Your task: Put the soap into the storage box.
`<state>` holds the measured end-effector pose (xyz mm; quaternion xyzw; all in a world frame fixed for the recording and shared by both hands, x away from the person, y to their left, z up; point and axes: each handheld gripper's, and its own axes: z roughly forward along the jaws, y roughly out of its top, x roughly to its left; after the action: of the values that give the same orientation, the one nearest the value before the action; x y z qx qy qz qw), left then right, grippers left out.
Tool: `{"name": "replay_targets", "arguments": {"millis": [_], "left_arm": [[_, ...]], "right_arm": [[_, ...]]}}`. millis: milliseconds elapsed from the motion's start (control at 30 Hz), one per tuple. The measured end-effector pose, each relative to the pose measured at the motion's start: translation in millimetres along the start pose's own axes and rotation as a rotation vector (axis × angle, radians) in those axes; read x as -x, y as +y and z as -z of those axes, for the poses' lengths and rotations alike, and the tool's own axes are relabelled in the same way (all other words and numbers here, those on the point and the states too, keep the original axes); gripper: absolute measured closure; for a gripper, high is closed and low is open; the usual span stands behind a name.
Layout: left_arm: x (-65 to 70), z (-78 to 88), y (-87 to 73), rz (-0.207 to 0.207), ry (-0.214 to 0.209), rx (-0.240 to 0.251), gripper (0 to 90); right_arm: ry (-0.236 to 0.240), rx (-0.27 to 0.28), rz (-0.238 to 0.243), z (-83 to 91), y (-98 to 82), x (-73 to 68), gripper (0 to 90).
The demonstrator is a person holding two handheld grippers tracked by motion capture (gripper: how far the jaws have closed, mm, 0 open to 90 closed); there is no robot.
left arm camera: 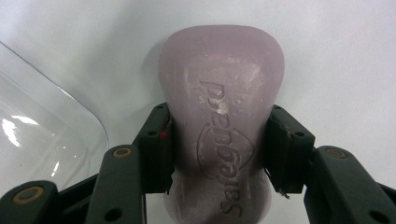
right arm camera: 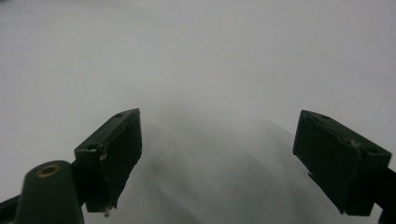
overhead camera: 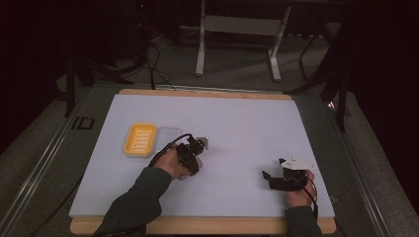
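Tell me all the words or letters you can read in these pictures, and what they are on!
"Safeguard", pressed into the pale purple soap bar held by the left hand-held gripper; it reads upside down in the left gripper view, and the last letters are partly scuffed, so this is my best reading.
"ID", in dark letters on the grey floor left of the table, in the high view.
The yellow soap dish shows no writing I can read.

The right gripper (right arm camera: 217,158) looks along its two black jaws, which stand wide apart with nothing between them. Ahead of and beneath them lies the plain pale table surface (right arm camera: 196,56), bare and blurred. A soft grey shadow falls on the surface between the jaws, just beyond their tips.
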<state>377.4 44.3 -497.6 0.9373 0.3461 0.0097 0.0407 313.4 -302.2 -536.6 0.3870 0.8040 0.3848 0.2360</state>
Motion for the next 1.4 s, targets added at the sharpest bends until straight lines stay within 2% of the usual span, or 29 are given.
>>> {"name": "replay_targets", "arguments": {"millis": [333,600,1033,1400], "left_arm": [[-1.0,1.2,0.7,-0.005,0.001,0.0,50.1],[-3.4,8.9,-0.2,0.0,0.016,0.022,50.1],[-9.3,18.7,-0.9,-0.004,0.021,0.017,50.1],[-15.7,24.5,-2.7,0.017,0.021,0.025,50.1]], "right_arm": [[0.003,0.001,0.001,0.0,0.0,0.4,15.3],[0.002,0.0,0.001,0.1,0.0,0.2,15.3],[0.003,0.0,0.001,0.1,0.0,0.2,15.3],[0.002,0.001,0.001,0.3,-0.1,0.2,15.3]]}}
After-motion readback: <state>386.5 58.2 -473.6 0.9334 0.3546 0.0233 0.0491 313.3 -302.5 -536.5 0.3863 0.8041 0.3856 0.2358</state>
